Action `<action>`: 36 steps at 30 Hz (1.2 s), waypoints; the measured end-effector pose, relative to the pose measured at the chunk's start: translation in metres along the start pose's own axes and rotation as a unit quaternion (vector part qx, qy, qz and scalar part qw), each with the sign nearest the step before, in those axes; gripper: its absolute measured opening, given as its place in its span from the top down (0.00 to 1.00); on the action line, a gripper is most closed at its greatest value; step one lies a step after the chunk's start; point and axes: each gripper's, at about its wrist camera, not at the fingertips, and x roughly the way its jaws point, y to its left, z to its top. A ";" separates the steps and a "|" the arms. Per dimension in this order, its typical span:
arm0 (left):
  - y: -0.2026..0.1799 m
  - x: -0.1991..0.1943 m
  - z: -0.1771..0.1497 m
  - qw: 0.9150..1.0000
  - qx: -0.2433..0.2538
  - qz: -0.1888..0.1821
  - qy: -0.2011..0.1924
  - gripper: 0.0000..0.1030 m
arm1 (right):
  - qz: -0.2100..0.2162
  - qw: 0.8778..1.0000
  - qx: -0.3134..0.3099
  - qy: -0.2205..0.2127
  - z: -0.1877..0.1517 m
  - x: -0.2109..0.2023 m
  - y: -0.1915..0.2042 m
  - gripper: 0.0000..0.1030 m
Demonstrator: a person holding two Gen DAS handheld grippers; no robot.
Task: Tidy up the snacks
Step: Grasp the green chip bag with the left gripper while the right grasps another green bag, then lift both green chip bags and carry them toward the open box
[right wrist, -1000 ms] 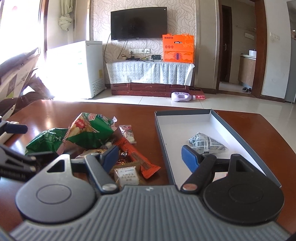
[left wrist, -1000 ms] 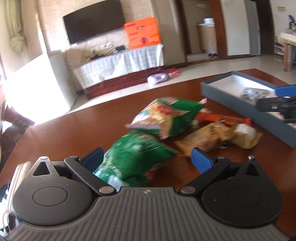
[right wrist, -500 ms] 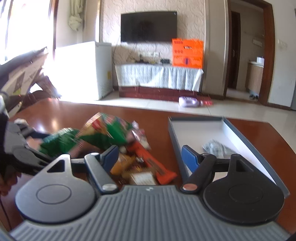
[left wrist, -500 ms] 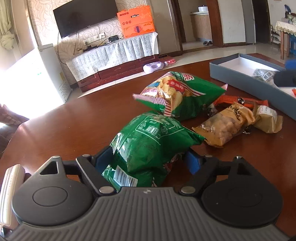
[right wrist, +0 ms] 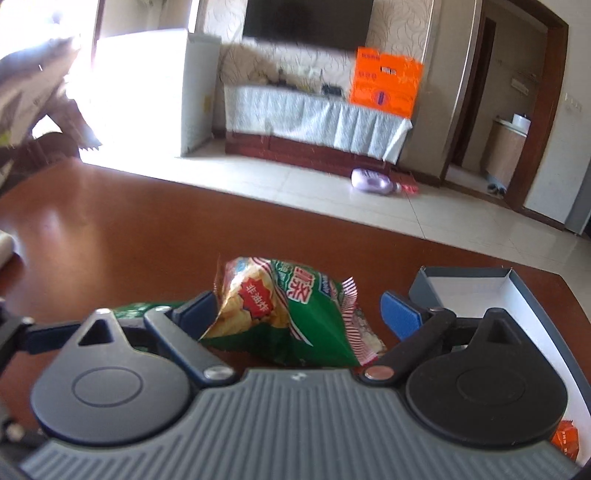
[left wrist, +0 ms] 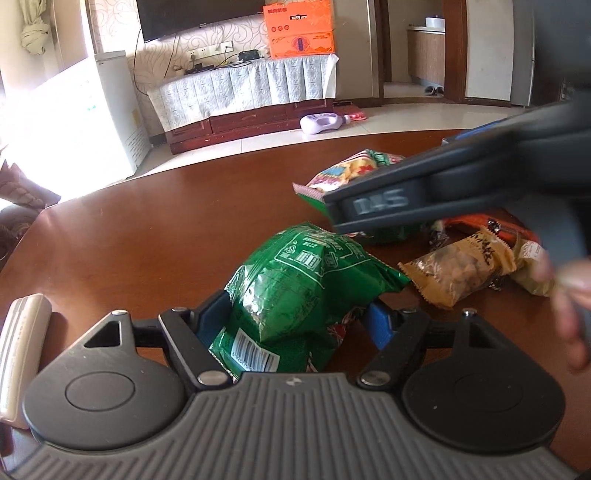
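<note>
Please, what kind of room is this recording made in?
Most likely a home living room: a wall-mounted television above a low cabinet with a cloth cover, and a brown wooden table with snack bags on it.

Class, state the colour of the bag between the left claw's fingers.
Green bag, clearest in the left wrist view.

Green snack bag [left wrist: 295, 295] sits bottom centre on the table [left wrist: 147, 221]; chip bag [left wrist: 347, 173] behind it, peanut packet [left wrist: 458, 266] to the right.
</note>
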 end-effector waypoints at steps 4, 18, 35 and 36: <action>0.007 0.000 0.000 1.000 -0.007 -0.008 -0.002 0.22 | -0.042 0.998 -0.006 0.037 0.006 0.027 0.009 0.05; 0.015 0.001 -0.003 0.999 -0.030 -0.022 -0.003 0.22 | -0.079 0.989 -0.005 0.125 0.007 0.083 -0.008 0.00; 0.004 0.005 0.000 0.999 -0.037 -0.005 -0.002 0.21 | 0.058 0.996 0.021 0.064 -0.030 0.013 -0.054 0.22; 0.004 0.006 0.000 0.999 -0.039 -0.004 -0.002 0.21 | 0.060 0.996 0.016 0.057 -0.031 0.009 -0.055 0.22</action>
